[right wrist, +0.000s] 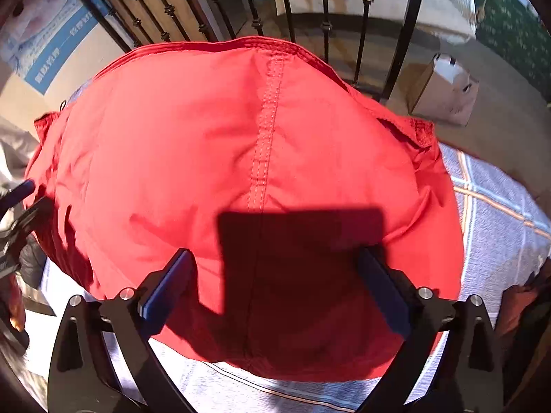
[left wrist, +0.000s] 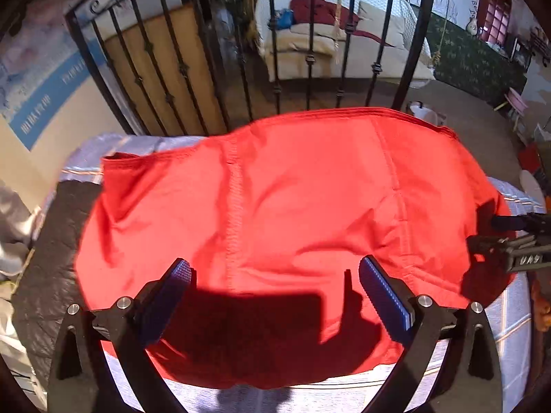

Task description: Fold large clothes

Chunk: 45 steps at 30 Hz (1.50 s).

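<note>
A large red garment (left wrist: 292,206) lies spread flat on a bed with a pale checked sheet (left wrist: 509,316). It also fills the right wrist view (right wrist: 241,158), with a stitched seam running down its middle. My left gripper (left wrist: 275,268) is open and empty, hovering over the garment's near edge. My right gripper (right wrist: 275,261) is open and empty over the near edge too. The right gripper shows at the right edge of the left wrist view (left wrist: 516,244), beside the garment's right side. The left gripper shows at the left edge of the right wrist view (right wrist: 17,206).
A black iron bed rail (left wrist: 310,62) stands just beyond the garment. A dark quilted cover (left wrist: 51,258) lies on the bed's left. A cardboard box (right wrist: 444,93) sits on the floor past the rail. A white sofa (left wrist: 310,38) stands further back.
</note>
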Motion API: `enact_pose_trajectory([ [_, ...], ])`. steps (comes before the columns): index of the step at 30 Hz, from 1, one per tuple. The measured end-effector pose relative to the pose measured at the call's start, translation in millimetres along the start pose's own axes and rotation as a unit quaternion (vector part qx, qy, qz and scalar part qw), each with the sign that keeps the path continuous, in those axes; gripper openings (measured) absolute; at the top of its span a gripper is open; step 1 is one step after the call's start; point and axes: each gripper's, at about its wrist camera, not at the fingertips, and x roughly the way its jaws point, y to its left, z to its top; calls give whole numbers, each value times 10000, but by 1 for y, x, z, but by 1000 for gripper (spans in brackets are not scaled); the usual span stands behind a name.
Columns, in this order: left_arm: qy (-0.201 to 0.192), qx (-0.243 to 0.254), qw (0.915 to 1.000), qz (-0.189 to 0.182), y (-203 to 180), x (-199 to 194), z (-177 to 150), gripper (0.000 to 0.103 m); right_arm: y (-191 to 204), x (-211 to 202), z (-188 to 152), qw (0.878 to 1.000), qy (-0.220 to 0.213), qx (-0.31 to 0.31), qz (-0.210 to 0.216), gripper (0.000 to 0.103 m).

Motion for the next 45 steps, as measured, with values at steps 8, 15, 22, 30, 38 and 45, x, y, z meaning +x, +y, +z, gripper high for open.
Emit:
enact_pose_trajectory([
  [8,1511,-428,9874,-193,35,77,12,98,6,34,19,9967,780,192,-101,98],
  [15,2335,-349,9711,-357,31,114,29,99,18,67,32,9899,1217,38,-728,99],
  [22,2532,-278,9657,-500,31,132,26,99,30,94,37,9796,1611,-115,-1191,99],
  [30,2747,-301,9600,-450,29,144,27,99,28,105,36,9772,1763,-165,-1169,99],
  [38,2754,-301,9599,-420,29,150,30,99,39,112,30,9764,1665,-180,-1360,99],
  [45,2802,-316,9585,-421,29,153,33,99,51,116,26,9757,1673,-215,-1398,99],
])
